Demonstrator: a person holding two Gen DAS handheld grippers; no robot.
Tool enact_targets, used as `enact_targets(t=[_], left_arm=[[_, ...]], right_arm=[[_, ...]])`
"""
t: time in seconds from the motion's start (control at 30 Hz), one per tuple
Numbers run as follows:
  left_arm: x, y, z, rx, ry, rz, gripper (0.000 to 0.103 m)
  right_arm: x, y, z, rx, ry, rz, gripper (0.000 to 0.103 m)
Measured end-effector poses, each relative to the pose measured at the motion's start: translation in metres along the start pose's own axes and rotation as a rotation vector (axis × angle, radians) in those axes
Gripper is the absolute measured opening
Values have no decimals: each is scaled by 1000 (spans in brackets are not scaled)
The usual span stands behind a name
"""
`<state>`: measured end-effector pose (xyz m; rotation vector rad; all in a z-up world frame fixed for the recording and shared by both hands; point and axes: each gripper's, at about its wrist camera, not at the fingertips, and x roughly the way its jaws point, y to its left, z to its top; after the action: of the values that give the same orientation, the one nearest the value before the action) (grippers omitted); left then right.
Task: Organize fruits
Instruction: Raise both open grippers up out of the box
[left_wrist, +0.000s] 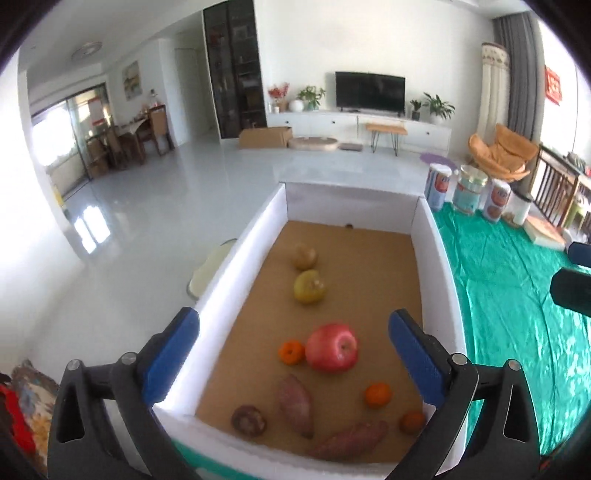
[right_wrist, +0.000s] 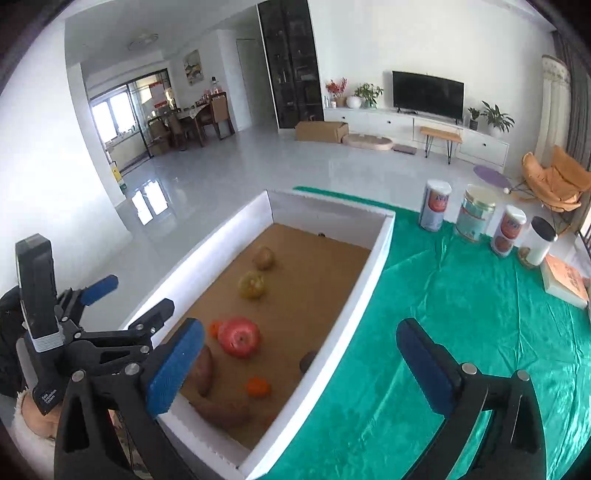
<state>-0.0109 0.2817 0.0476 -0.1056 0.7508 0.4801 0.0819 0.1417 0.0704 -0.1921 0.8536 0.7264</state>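
Note:
A white foam box with a brown floor holds the produce. In it lie a red apple, a yellow-green pear, a brown kiwi-like fruit, small oranges, two sweet potatoes and a dark round fruit. My left gripper hovers open above the box's near end, nothing between its blue pads. My right gripper stands open over the box's right wall, empty. The left gripper also shows in the right wrist view.
The box sits on a green cloth. Several tins and a white cup stand at the cloth's far side, a book beside them. A cushion lies left of the box.

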Motion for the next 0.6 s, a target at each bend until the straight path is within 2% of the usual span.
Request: enact_targets(t=[0.07,0.23,0.43,0.6], left_arm=[[-7,-5,-5,15,56,-8,102],[-21,8,-26,29,171,12,102],[-38,39,-33,-44,131,165,102],[-38,50,-31,-75,124,122,102]], right_arm=[[-12,5,-11,29,54,37,103],[-9,19,-34,69,151,80,103],[-2,34,-41,45,176,36,103],[5,45,-40,19,168,-13,103]])
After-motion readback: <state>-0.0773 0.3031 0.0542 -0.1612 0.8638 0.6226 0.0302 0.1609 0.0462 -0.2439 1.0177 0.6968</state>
